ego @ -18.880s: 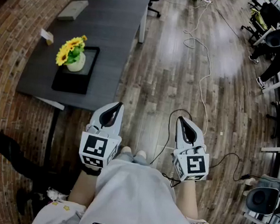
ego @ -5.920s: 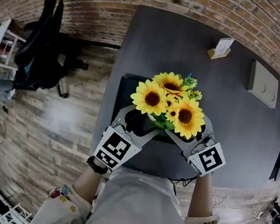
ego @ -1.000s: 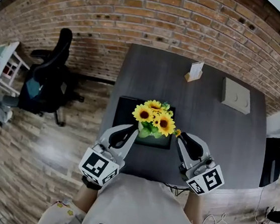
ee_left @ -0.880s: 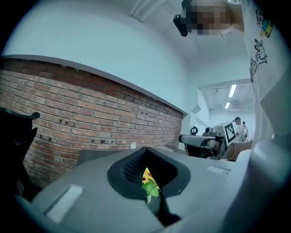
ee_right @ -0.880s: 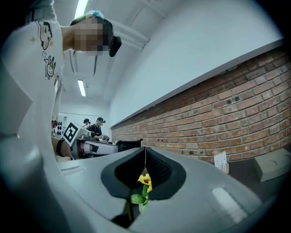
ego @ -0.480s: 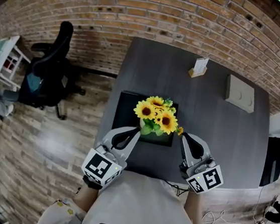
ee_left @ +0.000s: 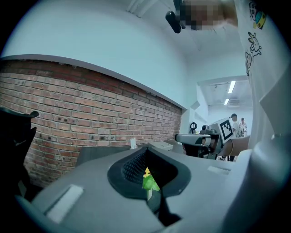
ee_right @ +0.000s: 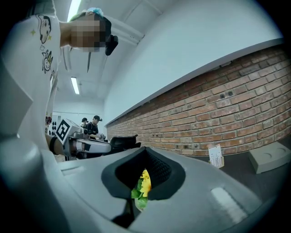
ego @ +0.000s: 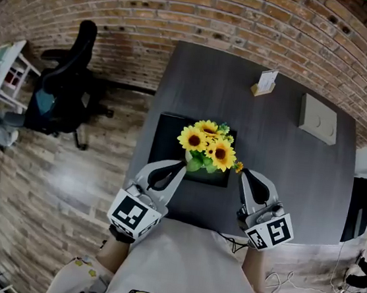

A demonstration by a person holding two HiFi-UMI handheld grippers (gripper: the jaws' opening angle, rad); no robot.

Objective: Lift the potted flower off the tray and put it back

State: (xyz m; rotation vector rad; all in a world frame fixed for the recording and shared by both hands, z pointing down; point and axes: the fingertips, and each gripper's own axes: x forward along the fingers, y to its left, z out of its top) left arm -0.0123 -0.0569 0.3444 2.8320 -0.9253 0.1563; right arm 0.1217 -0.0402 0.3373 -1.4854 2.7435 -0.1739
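Note:
The potted sunflower (ego: 207,145) stands upright on the black tray (ego: 165,134), on the dark grey table (ego: 281,161). My left gripper (ego: 180,167) lies shut at the tray's near edge, its tip just left of the pot and holding nothing. My right gripper (ego: 246,175) is also shut and empty, to the right of the tray near a trailing bloom. In the left gripper view the closed jaws (ee_left: 147,150) frame a slip of leaf and yellow petal (ee_left: 148,180). The right gripper view (ee_right: 144,151) shows the same flower (ee_right: 143,184) through its gap.
A small card stand (ego: 265,83) and a flat white box (ego: 318,119) sit at the table's far side, by the brick wall (ego: 206,13). A black office chair (ego: 68,82) stands on the wooden floor to the left. People work in the distance (ee_right: 93,123).
Some seconds ago the flower was held up between both grippers; it now stands on the tray with both grippers off it. Over the last second almost nothing has shifted.

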